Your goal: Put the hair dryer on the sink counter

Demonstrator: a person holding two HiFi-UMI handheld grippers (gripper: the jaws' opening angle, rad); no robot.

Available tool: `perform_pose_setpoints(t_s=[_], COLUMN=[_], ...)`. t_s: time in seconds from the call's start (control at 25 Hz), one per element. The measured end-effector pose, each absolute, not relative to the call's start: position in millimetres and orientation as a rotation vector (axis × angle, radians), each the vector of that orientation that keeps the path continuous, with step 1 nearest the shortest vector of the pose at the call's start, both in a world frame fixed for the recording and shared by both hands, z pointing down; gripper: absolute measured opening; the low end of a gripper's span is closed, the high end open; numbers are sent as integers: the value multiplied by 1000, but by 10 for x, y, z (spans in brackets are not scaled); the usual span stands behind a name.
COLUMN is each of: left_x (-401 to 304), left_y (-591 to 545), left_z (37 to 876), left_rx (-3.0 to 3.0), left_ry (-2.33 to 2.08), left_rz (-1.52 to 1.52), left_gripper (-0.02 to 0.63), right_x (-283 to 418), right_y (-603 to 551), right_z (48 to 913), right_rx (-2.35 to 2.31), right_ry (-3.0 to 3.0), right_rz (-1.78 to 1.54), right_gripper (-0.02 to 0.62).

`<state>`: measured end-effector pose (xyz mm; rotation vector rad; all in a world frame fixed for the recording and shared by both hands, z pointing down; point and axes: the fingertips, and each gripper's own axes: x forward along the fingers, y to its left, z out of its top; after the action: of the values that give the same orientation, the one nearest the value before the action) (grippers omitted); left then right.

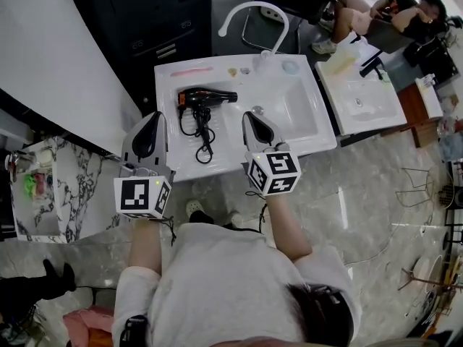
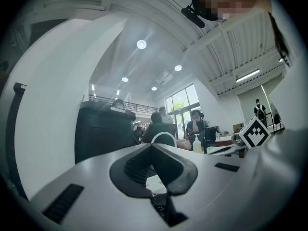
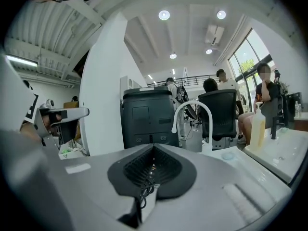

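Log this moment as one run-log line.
hair dryer: lying on sink counter, cord loose | left gripper: shut, empty | right gripper: shut, empty | task: looks done

Bright ceiling lights (image 3: 164, 15); warped edges

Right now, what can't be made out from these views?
- Hair dryer: head view only; in both gripper views each gripper's own body blocks it.
- Small items on the sink counter's back edge: head view, too small to identify.
- Cord end: head view, too small to tell a plug.
- Thin dark strand under the right gripper jaws: right gripper view, unclear whether gripper part or cord.
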<state>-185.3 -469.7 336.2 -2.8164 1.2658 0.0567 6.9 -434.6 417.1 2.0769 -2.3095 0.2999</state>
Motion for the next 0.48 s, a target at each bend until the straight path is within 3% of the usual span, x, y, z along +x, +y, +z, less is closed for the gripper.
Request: perform_pose_setpoints(t_s=[0.48], left_x=[-1667], left_y=[-4379], left_z=[3154], left_rx=[-2768], left_ry=[1293], left_rz=[98], left_gripper=[6], right_x=[286], right_y=[-3936], right_z=[3587], right_rx=[2073], right_ry=[-2349], right_rz=[81], right_gripper=[11])
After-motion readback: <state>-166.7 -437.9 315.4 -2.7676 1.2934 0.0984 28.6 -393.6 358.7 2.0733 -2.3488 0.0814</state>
